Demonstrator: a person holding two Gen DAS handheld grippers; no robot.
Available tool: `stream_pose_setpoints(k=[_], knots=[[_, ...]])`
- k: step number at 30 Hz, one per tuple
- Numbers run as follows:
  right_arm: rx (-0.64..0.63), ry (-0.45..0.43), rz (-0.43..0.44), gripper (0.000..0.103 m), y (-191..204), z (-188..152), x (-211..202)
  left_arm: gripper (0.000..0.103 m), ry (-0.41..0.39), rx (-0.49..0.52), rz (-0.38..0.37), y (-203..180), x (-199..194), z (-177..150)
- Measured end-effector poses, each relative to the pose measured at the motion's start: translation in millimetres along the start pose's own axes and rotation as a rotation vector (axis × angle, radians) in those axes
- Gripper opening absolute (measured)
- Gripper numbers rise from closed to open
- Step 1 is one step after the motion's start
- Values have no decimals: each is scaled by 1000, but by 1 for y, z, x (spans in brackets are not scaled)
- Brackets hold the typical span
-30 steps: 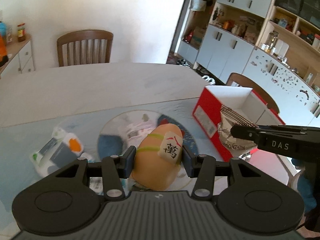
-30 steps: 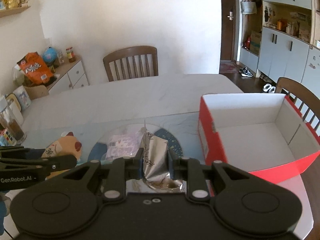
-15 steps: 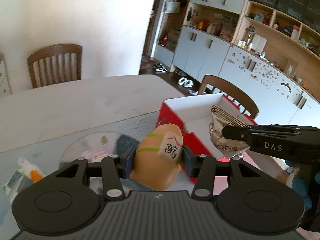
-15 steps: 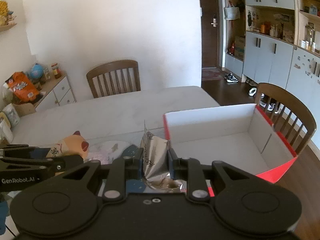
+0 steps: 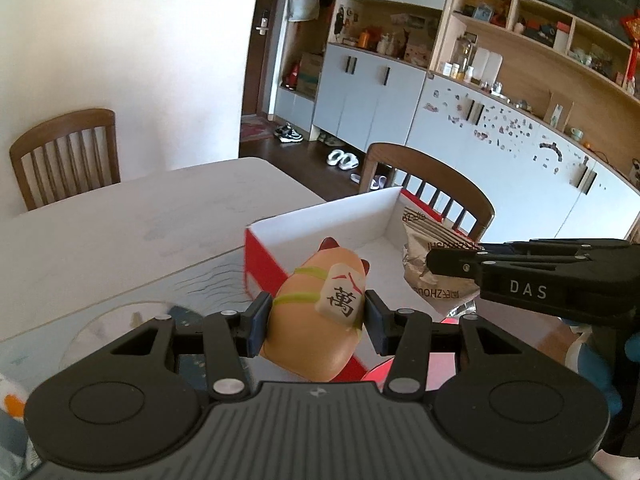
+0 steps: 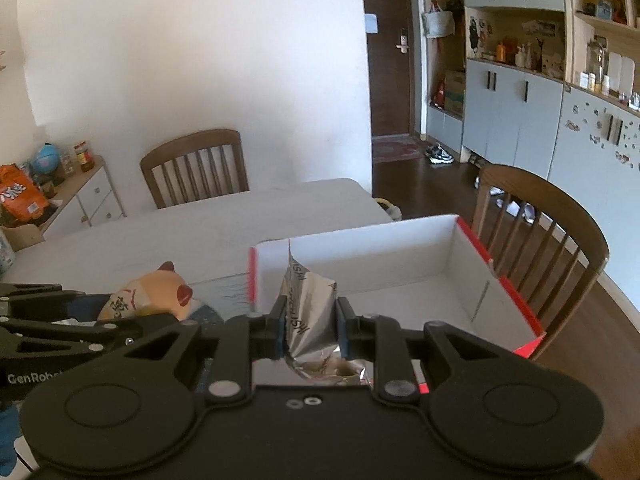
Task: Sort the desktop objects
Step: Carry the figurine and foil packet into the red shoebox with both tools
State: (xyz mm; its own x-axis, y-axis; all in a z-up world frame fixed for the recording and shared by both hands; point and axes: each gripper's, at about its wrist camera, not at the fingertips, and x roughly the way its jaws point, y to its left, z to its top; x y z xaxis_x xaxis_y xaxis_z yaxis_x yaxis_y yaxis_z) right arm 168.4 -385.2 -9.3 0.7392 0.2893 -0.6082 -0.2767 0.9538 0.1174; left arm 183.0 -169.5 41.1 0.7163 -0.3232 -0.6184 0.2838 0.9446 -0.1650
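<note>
1. The left gripper (image 5: 314,322) is clamped on an orange plush cat (image 5: 316,320), its pads pressing the toy's two sides; a white tile with a black character and green bands sits on the toy's back.
2. The right gripper (image 6: 310,330) is clenched on a crumpled silver snack bag (image 6: 308,312), which stands up between the pads with its torn top pointing upward.
3. From the left wrist view, the plush cat hangs above the near red wall of the red-and-white cardboard box (image 5: 340,216), with the right gripper and its bag just to the right, over the box.
4. From the right wrist view, the bag sits over the box's near left corner, and the cat in the left gripper shows to the left, beside the box.
5. The box rests on the white table (image 6: 200,228), at its right end; its white inside looks bare in the right wrist view.
6. A wooden chair (image 6: 544,236) stands just behind the box, another at the table's far side.
7. Farther off are grey cabinets (image 5: 372,92) and open shelves with small items.
</note>
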Motion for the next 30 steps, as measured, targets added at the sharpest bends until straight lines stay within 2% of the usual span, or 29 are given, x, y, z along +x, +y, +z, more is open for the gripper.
stream_pose_setpoints(k=[10, 18, 30], knots=[[0, 32, -17, 23, -46, 2, 25, 47, 50, 35, 6, -33, 49, 9], [-9, 48, 3, 23, -76, 8, 44, 47, 97, 77, 36, -50, 85, 16], [-35, 106, 15, 23, -100, 12, 78, 47, 165, 134, 64, -65, 139, 25]])
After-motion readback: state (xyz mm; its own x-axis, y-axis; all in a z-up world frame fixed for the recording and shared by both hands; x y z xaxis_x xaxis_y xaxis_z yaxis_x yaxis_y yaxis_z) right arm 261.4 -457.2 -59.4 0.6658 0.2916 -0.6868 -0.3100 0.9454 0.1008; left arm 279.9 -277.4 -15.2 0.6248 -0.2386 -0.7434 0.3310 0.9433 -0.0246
